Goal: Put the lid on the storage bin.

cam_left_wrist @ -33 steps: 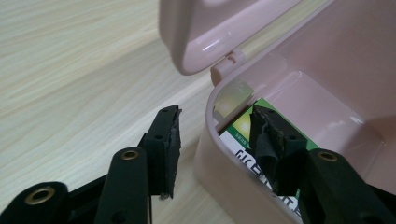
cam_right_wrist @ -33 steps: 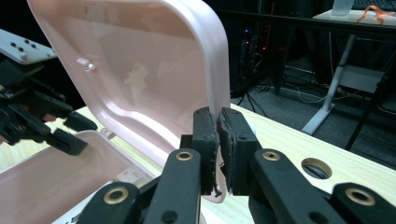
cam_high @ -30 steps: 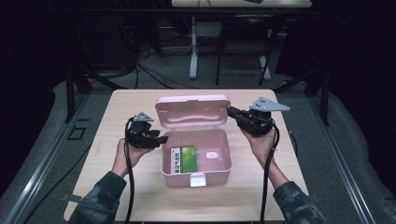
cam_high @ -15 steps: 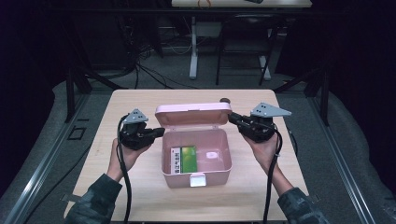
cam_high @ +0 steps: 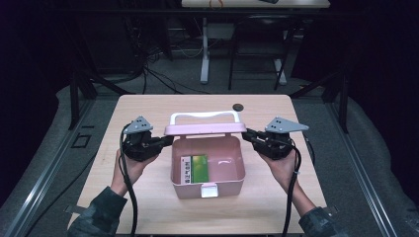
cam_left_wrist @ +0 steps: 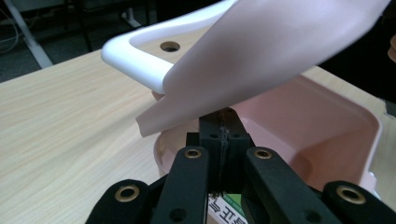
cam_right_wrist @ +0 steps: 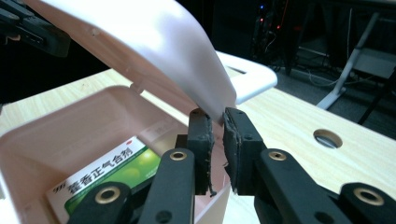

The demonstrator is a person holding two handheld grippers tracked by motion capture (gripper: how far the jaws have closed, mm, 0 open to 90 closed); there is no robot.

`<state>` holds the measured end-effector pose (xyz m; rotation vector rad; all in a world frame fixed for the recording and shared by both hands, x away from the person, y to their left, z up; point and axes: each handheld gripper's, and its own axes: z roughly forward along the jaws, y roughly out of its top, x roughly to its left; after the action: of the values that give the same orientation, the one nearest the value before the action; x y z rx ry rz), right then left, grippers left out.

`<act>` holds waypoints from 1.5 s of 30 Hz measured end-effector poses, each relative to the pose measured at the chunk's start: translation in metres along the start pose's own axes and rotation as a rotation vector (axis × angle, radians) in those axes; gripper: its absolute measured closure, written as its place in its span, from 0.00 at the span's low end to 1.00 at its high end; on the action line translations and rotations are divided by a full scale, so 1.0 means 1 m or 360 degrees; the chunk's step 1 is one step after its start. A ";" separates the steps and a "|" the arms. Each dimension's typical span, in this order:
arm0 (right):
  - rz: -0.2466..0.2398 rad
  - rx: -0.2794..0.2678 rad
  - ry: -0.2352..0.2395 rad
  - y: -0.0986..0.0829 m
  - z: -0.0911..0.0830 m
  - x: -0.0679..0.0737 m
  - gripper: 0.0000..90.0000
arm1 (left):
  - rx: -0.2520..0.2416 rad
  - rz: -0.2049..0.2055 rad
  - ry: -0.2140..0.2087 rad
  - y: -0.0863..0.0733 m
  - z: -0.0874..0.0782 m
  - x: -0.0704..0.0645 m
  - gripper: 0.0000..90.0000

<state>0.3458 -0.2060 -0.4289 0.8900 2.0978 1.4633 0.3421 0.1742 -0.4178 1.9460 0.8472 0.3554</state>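
Dark room, cables and desk legs behind, pale wooden tabletop (cam_high: 148,207) with a pink plastic box (cam_high: 207,165) mid-table. Its pink hinged lid (cam_high: 205,129) hangs half-lowered, long axis running left-right between both hands. Left hand-held gripper (cam_high: 168,140) is pinched shut at the lid's left end, right hand-held gripper (cam_high: 248,133) clamps its right corner; equally near.

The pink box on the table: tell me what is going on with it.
A person holds a gripper in each hand at either side of a pink box on the table. The left gripper and the right gripper each meet a side edge of the lid, which stands half raised over the box, its white handle showing behind. The right jaws pinch the lid's corner; the left jaws look shut under its edge. A green and white packet lies inside the box.
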 end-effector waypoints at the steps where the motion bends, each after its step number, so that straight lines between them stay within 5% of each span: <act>1: -0.0003 0.0008 0.0005 -0.001 -0.001 0.001 0.90 | 0.0010 0.0006 -0.0004 -0.001 0.000 -0.001 1.00; 10: 0.0012 0.0099 0.0043 -0.008 -0.005 0.006 0.86 | 0.0055 0.0015 -0.0041 -0.014 -0.003 -0.006 1.00; 23: 0.0056 0.0274 0.0165 -0.026 -0.012 0.016 0.68 | 0.0147 0.0014 -0.0096 -0.037 0.002 -0.011 1.00; 34: 0.0045 0.0284 0.0264 -0.037 -0.020 0.035 0.38 | 0.0173 0.0003 -0.0115 -0.049 0.003 -0.011 1.00; 45: 0.0113 0.0253 0.0229 -0.038 -0.026 0.040 0.28 | 0.0179 0.0007 -0.0130 -0.056 0.004 -0.013 1.00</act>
<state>0.2902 -0.2037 -0.4547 0.9515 2.3372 1.4507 0.3117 0.1800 -0.4665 2.0520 0.8252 0.2330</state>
